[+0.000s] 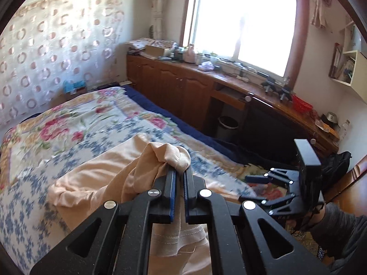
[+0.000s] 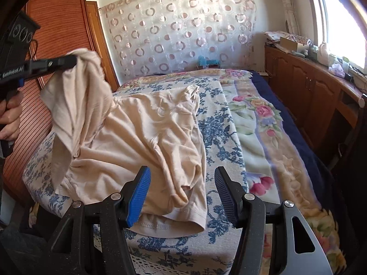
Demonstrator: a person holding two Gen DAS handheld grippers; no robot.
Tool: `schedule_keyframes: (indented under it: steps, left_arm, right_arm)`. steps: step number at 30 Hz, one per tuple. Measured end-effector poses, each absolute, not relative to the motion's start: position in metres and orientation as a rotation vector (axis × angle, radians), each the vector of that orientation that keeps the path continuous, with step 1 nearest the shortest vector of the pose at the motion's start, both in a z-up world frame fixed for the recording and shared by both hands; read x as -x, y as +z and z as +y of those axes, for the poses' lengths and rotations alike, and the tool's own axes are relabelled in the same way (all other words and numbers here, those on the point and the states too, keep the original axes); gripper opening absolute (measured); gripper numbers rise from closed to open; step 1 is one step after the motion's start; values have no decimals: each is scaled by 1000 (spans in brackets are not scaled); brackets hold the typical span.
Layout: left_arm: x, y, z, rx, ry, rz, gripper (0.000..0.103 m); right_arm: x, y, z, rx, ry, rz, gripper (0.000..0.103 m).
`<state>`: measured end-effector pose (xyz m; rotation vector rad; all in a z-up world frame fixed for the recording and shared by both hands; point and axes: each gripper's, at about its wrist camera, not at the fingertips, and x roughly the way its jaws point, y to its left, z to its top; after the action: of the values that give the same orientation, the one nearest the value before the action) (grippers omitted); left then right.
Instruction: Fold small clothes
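**Lifted corner at upper left, loose hem at the open gripper**

While most of the beige garment [image 2: 146, 137] lies spread on the bed [image 2: 263, 137], 1 corner of it hangs raised toward the upper left of the right wrist frame, clamped in the left gripper [image 2: 68, 61], whose jaws are closed tight on a bunched knot of the cloth. From that pinch the fabric drapes down and right to the flat part, so the garment's long run goes from upper left to lower centre of that frame, ending in a stitched hem [image 2: 169, 226] at the near edge. The right gripper [image 2: 182, 194] stands directly over that near edge with its jaws parted and nothing pressed between the pads; the hem lies just beyond and below them. That makes the right gripper the nearer one to the free end. In the left wrist view, the same pinched corner [image 1: 176, 158] sits at frame centre and the right gripper [image 1: 252, 188] shows at lower right, apart from the cloth. My judgement: the next grasp belongs on the hem under the right gripper.
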<state>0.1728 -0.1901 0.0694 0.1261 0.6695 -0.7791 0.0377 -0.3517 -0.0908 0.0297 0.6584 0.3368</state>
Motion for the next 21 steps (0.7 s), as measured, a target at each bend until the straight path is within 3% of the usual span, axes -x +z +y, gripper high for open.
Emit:
schedule_keyframes:
  steps: [12,14,15,17,18,19,21]
  left_arm:
    - [-177,52,-244,-208,-816,744,9]
    - [-179,48,-240,-213,-806,750,25]
    - [-178,47,-239,-213,-805,747,41]
    - [-179,46,-230,-215,-789,735,59]
    - [-179,45,-224,-214,-771,737,73]
    - [-180,44,-220,-208,-764,736,78]
    - [-180,41,-204,-197,-747,733,78]
  right_arm:
    - [-24,-96,-372,-54,311,652,60]
    - [-24,-95,-371,-56,309,653,60]
    - [-24,-95,-371,-58,310,654,60]
    - [-24,-94,-371,-60,315,653,60]
    - [-25,-93,-370,-59,316,653,60]
    - [-24,-92,-369,-56,318,653,60]
    - [-26,-92,-369,-49,321,654,60]
